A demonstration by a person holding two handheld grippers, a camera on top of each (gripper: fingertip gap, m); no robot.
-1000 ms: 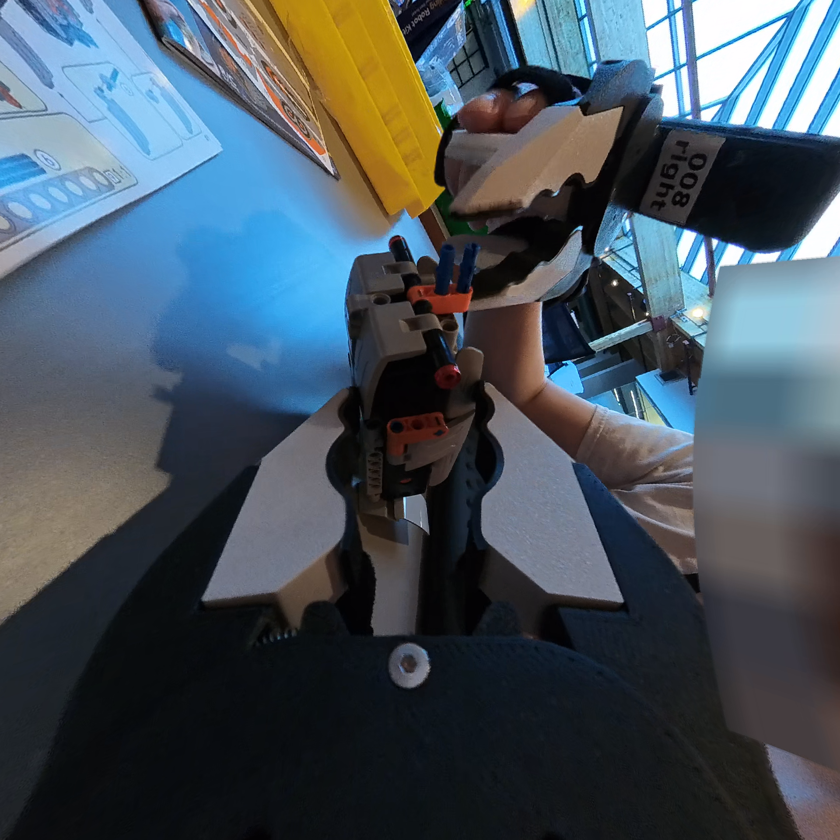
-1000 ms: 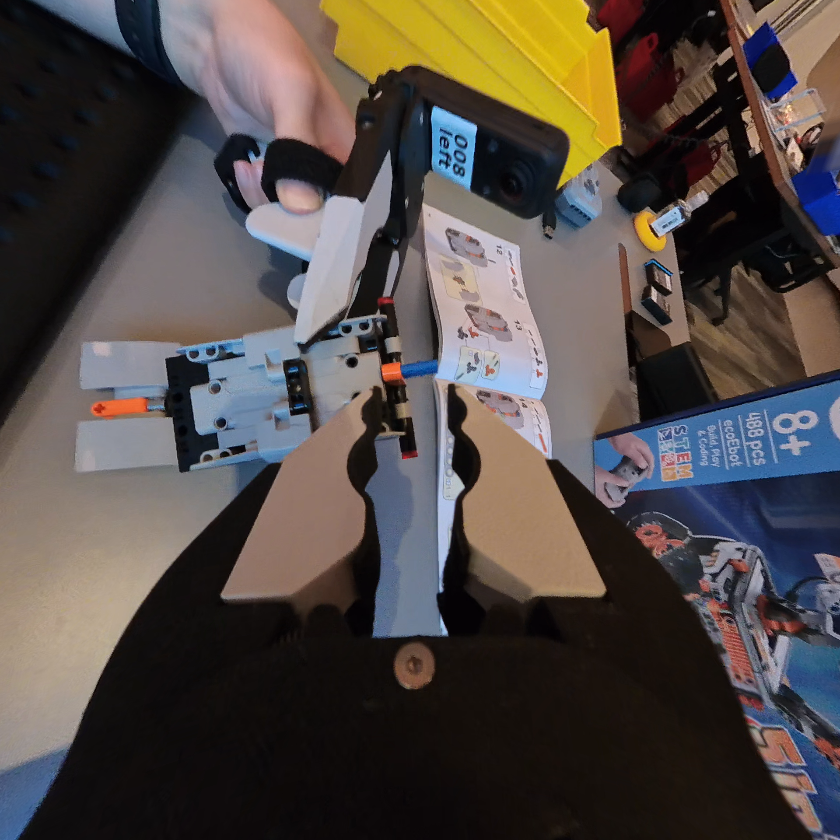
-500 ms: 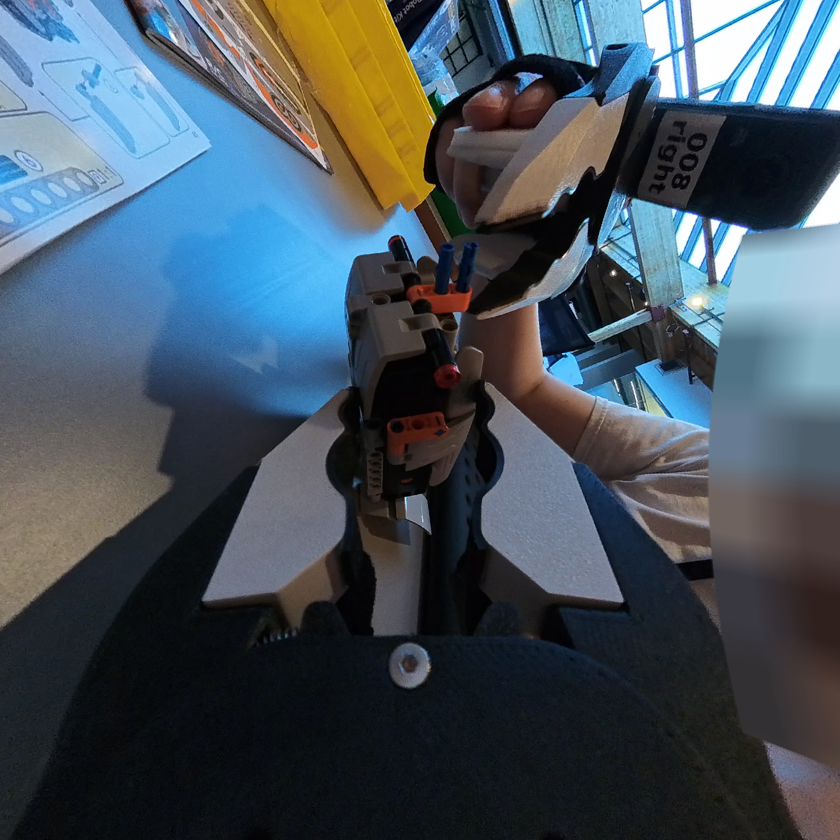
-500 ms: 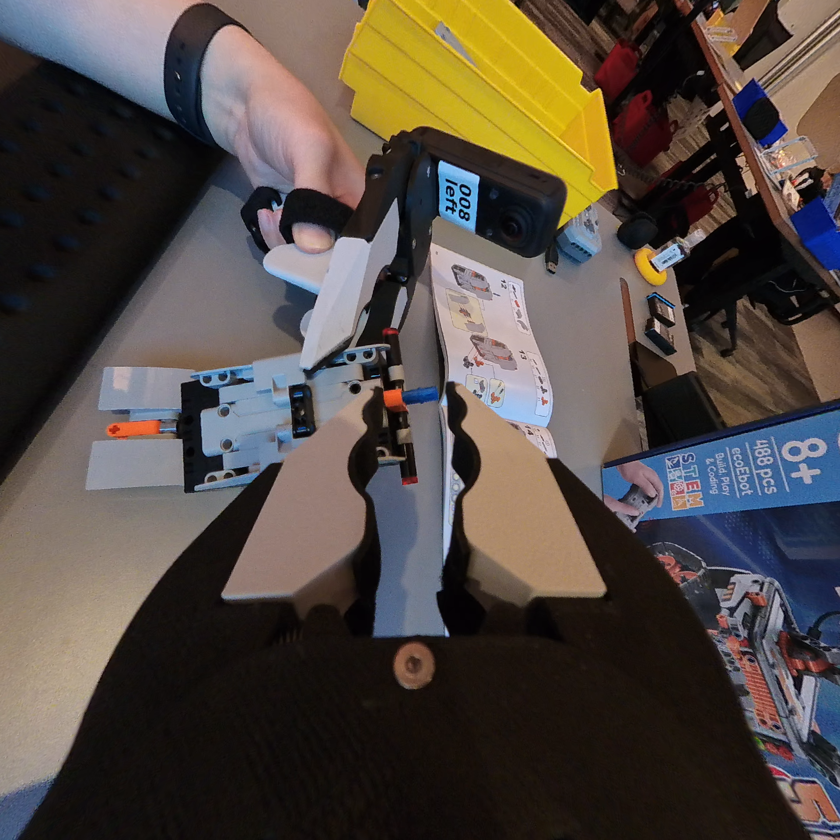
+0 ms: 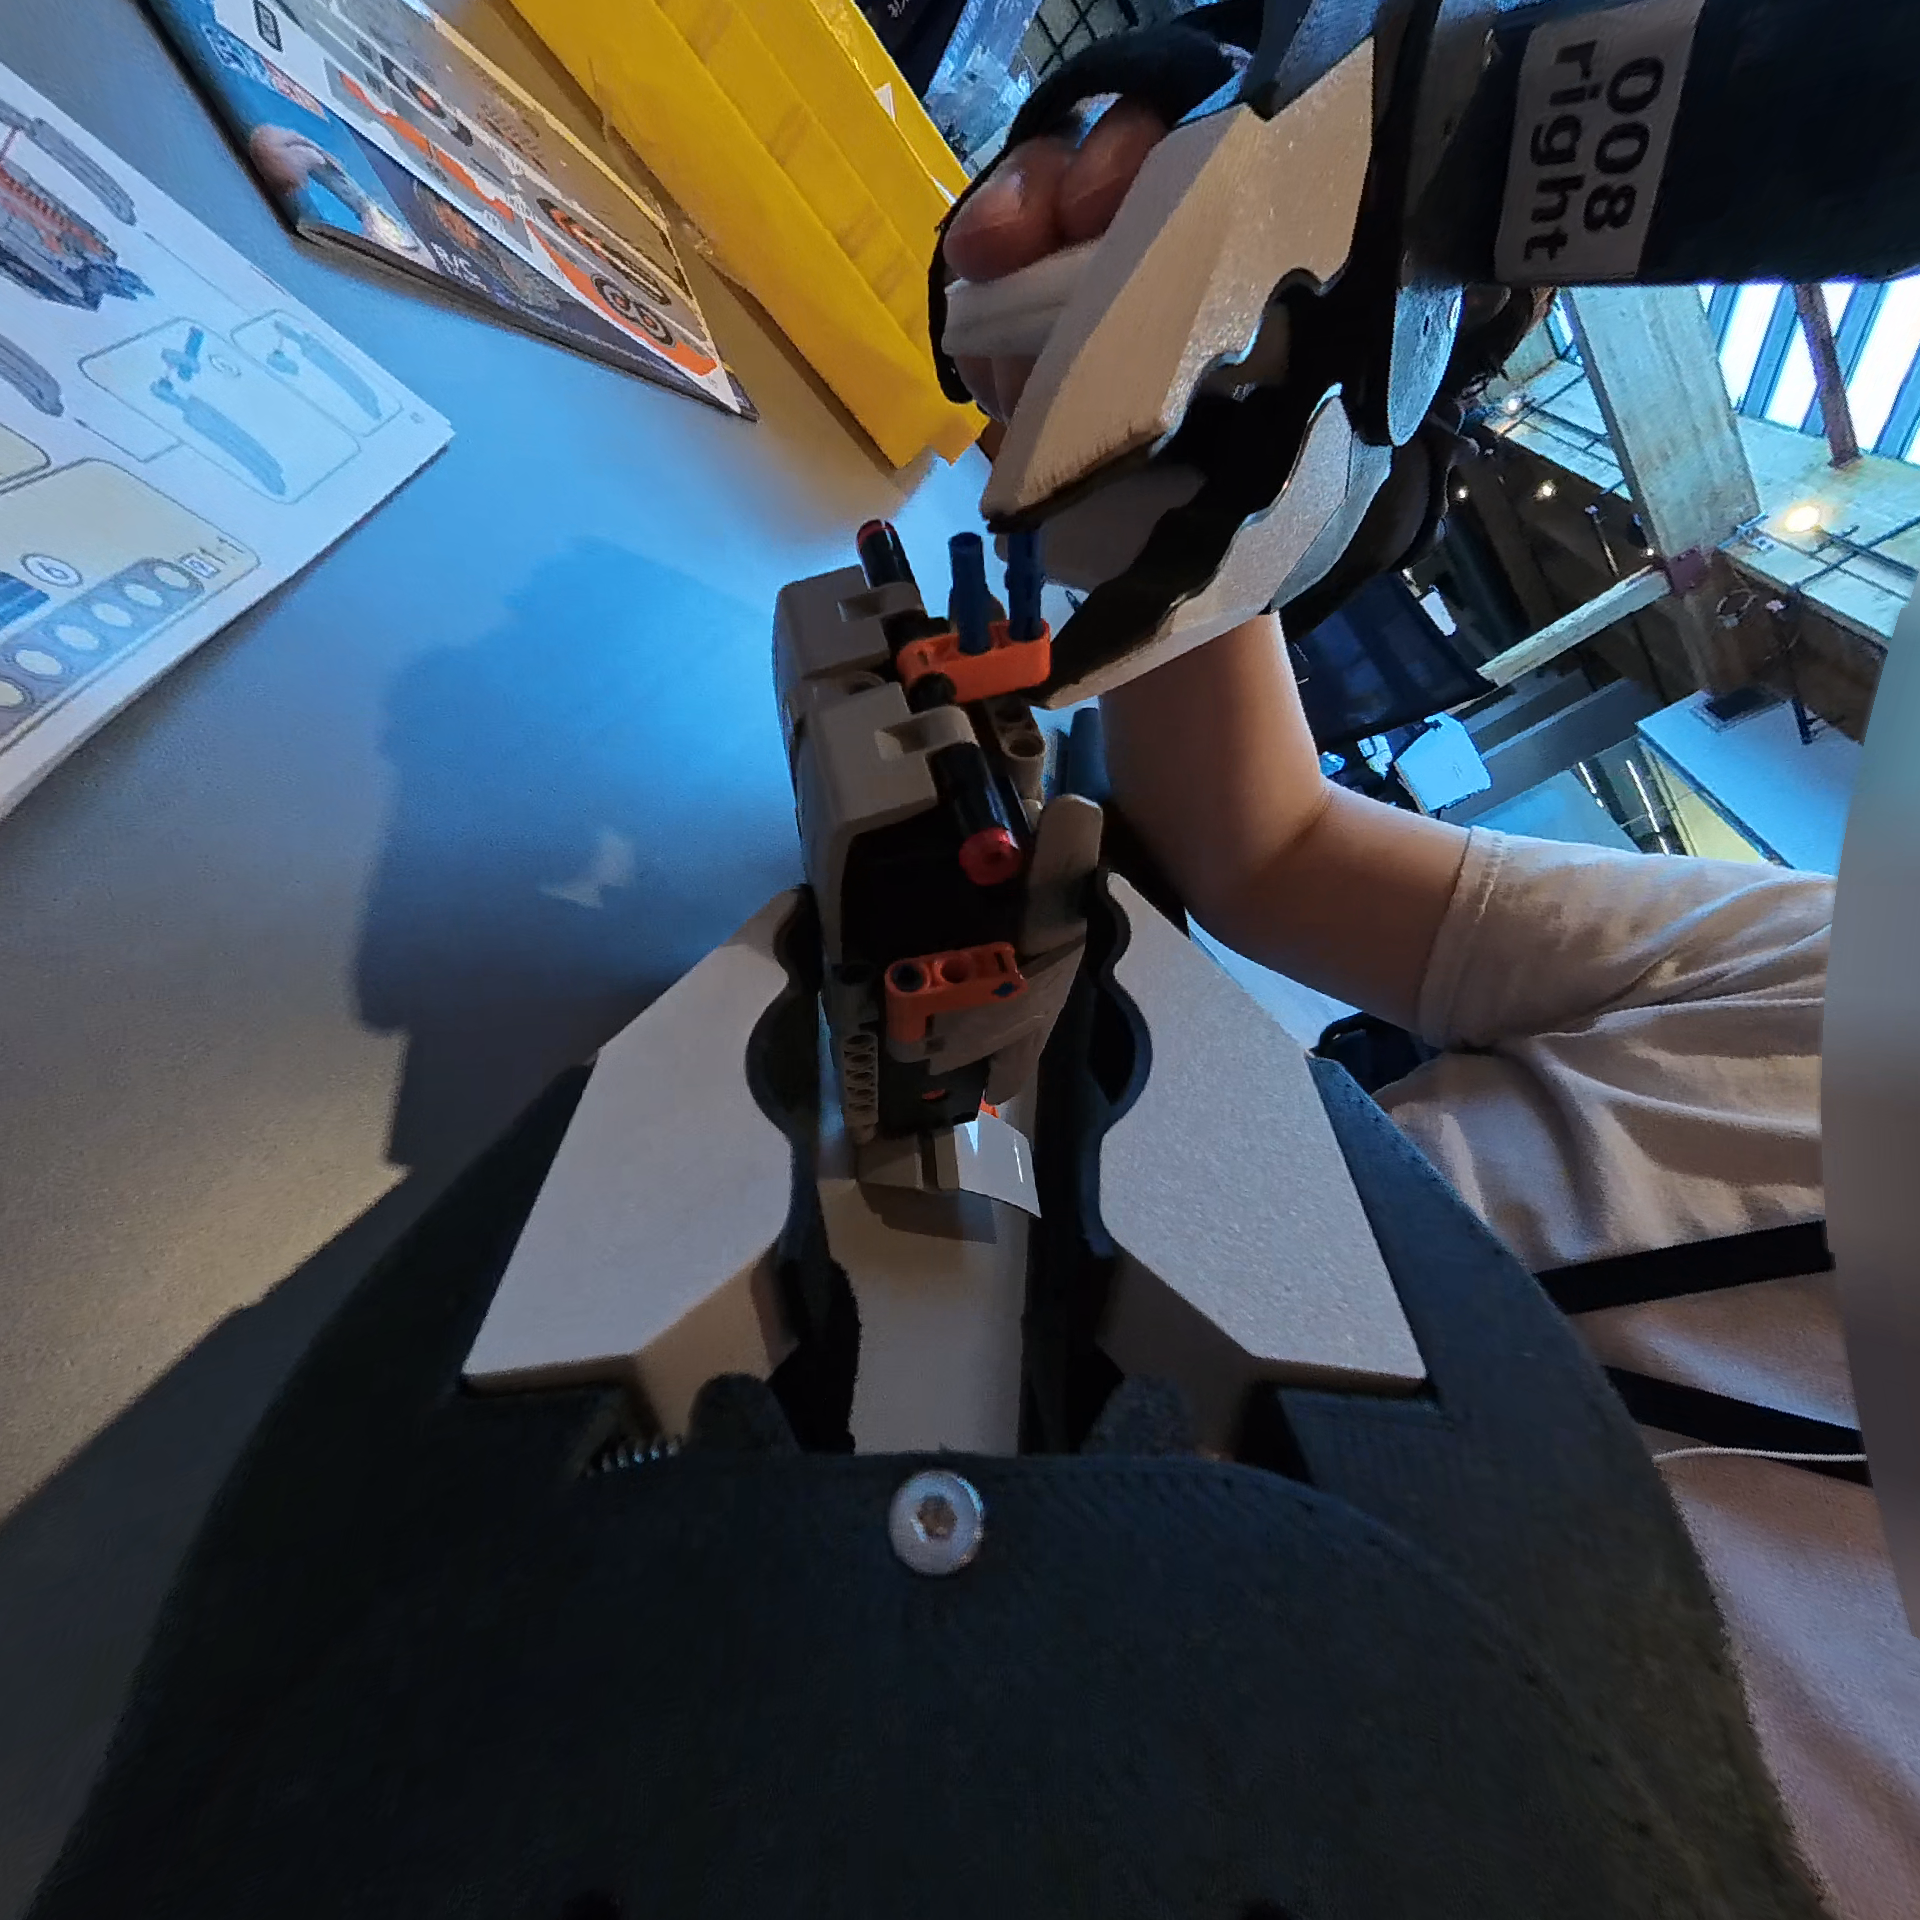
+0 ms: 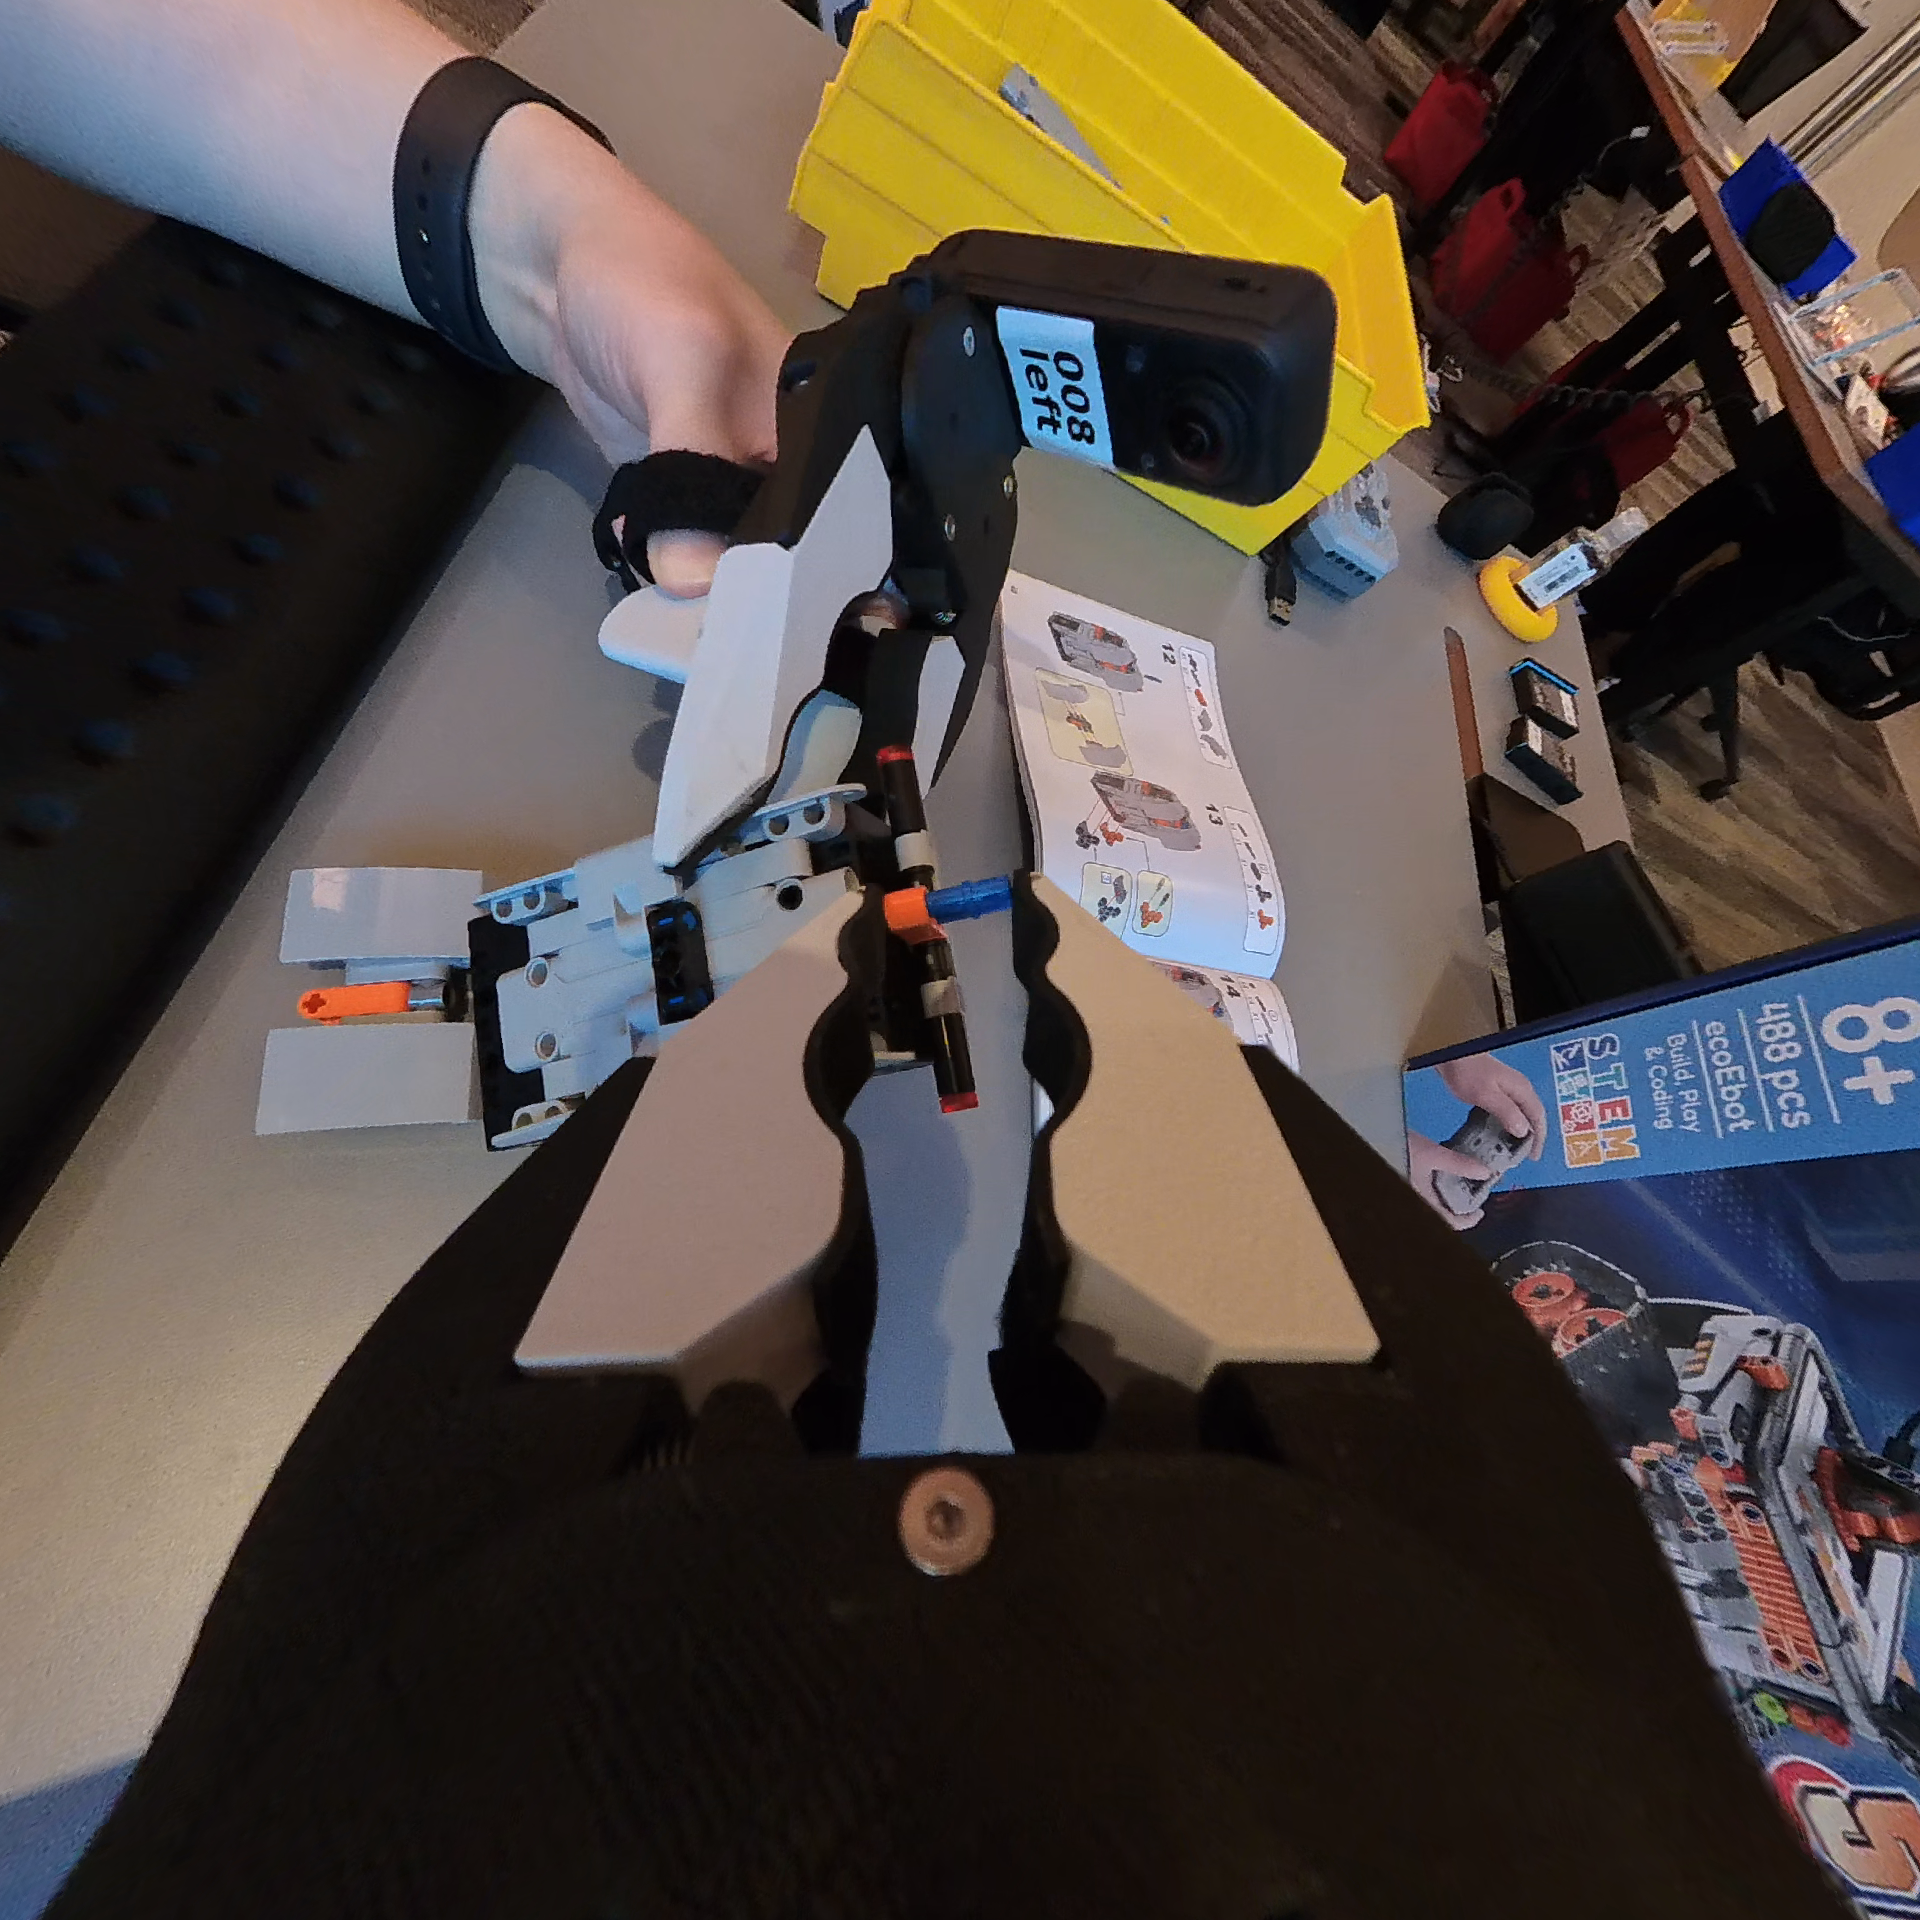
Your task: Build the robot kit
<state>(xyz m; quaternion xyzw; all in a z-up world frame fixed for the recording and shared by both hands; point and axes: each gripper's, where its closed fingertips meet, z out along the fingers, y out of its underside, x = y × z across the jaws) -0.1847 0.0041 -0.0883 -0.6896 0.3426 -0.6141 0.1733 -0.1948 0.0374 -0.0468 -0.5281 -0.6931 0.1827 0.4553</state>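
My left tongs (image 5: 951, 987) clamp the grey model (image 5: 904, 821) on the table (image 5: 260, 831), while my right tongs (image 6: 940, 914) gape around its blue pin (image 6: 966, 896) at twelve o'clock.

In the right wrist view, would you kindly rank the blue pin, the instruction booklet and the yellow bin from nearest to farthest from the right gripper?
From the right gripper:
1. Blue pin, between the fingertips, on the brick model.
2. Instruction booklet, open on the table just beyond, slightly right.
3. Yellow bin, at the table's far end.
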